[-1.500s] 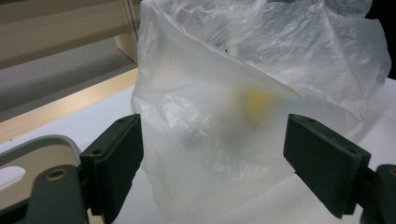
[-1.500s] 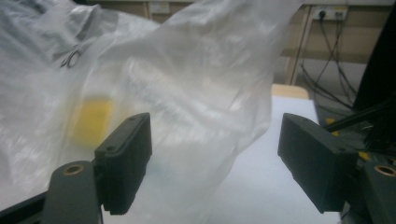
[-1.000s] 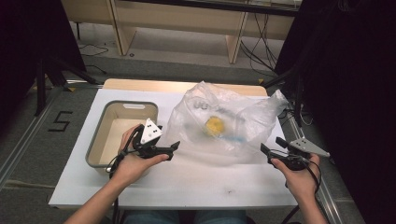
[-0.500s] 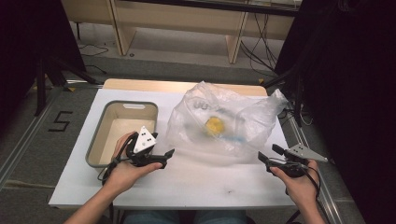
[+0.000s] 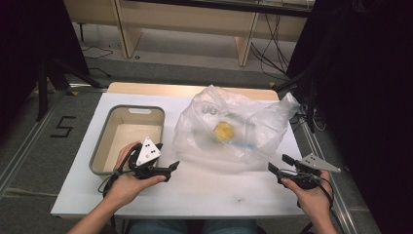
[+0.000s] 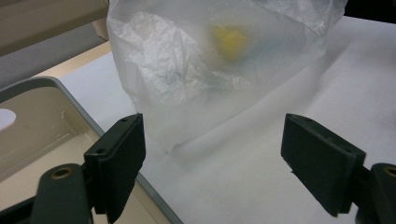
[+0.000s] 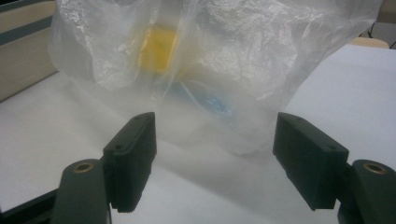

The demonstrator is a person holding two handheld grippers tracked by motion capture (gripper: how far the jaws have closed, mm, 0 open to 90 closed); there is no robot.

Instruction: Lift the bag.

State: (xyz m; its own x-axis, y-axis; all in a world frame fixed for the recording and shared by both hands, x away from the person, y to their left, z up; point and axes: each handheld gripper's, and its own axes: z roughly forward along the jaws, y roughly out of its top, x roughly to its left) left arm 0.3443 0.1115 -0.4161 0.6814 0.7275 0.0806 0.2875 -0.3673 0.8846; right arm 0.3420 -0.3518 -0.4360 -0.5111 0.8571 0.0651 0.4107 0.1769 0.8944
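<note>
Jaws: both pairs stood wide apart and held nothing. In the left gripper view the two black pads of the left gripper [image 6: 212, 172] framed the near edge of the bag with bare table between them; the right gripper [image 7: 215, 163] in its own view showed the same, its pads spread before the bag's lower folds.

Bag: the crumpled, translucent white plastic bag [image 5: 234, 129] lay on the white table [image 5: 209, 190], just right of the grey, cream-lined rectangular plastic tub [image 5: 127, 139]. Through the film a yellow lump [image 5: 223, 130] and a pale blue patch [image 7: 210, 100] could be made out; what they were I could not tell.

Change: over the last second both hands had drawn back toward the near edge of the table. The left gripper [image 5: 168, 168], which had been beside the tub's right wall, had dropped lower and turned its jaws toward the bag. The right gripper [image 5: 277, 165] had slid nearer the person and stayed off the bag's right corner. The bag had not shifted.

Meaning: judging from this, the work on the bag had not begun; both tools looked lined up for an approach from either side.

Left hand pose: forearm in from the bottom, hand [image 5: 129, 180] curled round the handle, jaws aimed right and slightly forward.

Right hand pose: hand [image 5: 309, 192] low at the table's right corner, jaws aimed left toward the bag, apart from it.
</note>
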